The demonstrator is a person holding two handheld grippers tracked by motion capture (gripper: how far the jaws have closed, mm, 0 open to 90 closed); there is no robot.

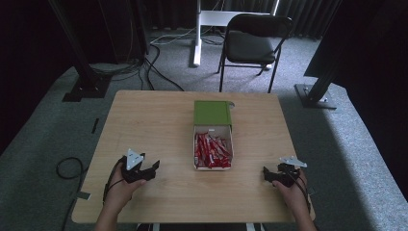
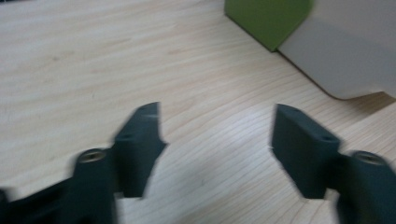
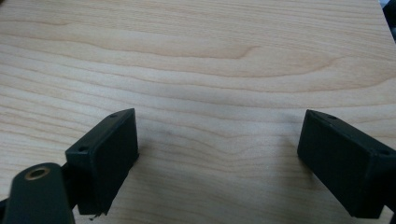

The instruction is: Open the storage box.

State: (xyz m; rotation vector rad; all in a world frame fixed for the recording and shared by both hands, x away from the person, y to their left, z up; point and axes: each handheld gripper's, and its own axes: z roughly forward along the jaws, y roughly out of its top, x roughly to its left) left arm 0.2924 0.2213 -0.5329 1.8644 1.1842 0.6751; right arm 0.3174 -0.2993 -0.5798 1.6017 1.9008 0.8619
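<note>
A white box [image 1: 212, 130] holding several red packets [image 1: 211, 151] sits at the middle of the wooden table [image 1: 154, 120], its green lid [image 1: 212, 113] folded back on the far side. My left gripper [image 1: 153, 169] rests low over the table's near left, to the left of the box, open with only bare wood between its jaws. In the left gripper view the left gripper [image 2: 217, 135] faces the green lid [image 2: 266, 18] and the box's pale wall [image 2: 345, 51] at the upper right. My right gripper [image 1: 266, 174] sits at the near right, open and holding nothing. In the right gripper view the right gripper [image 3: 219, 140] stands wide over plain wood.
A black folding chair [image 1: 252, 45] and a white desk leg [image 1: 196, 33] stand beyond the table. Black stand bases [image 1: 86, 89] [image 1: 315, 96] flank the far corners, and cables [image 1: 144, 72] run over the grey carpet.
</note>
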